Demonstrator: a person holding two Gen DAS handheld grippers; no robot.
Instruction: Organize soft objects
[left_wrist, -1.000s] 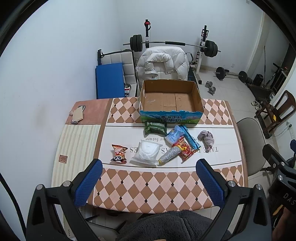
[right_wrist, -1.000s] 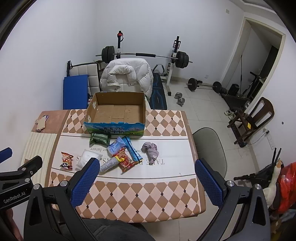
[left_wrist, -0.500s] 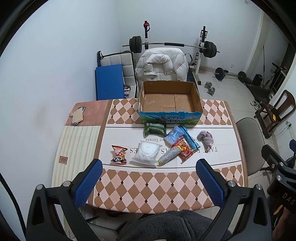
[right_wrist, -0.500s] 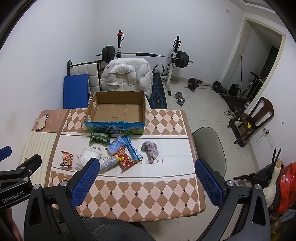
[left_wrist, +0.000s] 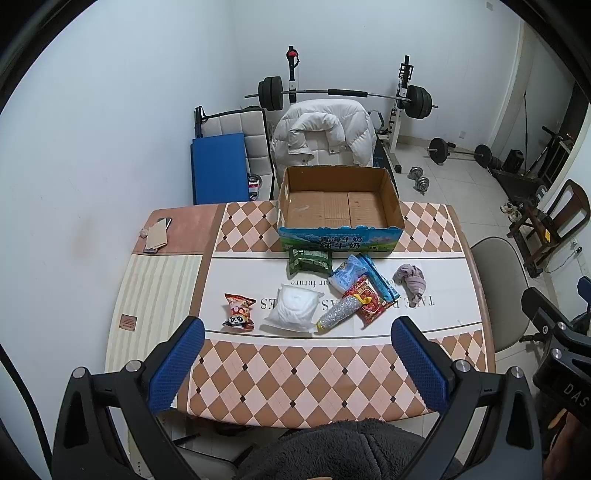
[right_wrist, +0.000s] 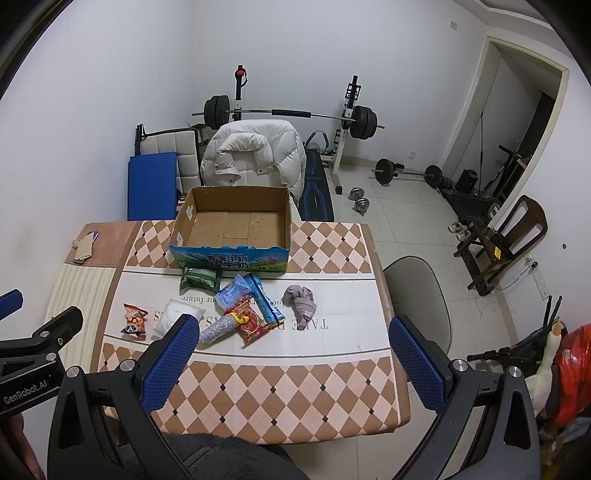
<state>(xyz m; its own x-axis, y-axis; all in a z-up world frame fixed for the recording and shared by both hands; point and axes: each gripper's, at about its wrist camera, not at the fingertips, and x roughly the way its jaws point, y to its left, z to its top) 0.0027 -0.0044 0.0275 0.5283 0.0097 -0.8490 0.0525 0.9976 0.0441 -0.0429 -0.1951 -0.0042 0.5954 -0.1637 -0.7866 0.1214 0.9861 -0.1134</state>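
The left gripper (left_wrist: 297, 356) and right gripper (right_wrist: 288, 356) hang with fingers spread wide, grasping nothing. The snack bags (left_wrist: 362, 295) lie at 12 o'clock, before the empty box (left_wrist: 338, 206). Their slick wrappers might slip from a weak pinch.

Packets (left_wrist: 295, 310) and cloth (left_wrist: 410, 278) lie before the box (left_wrist: 338, 240).
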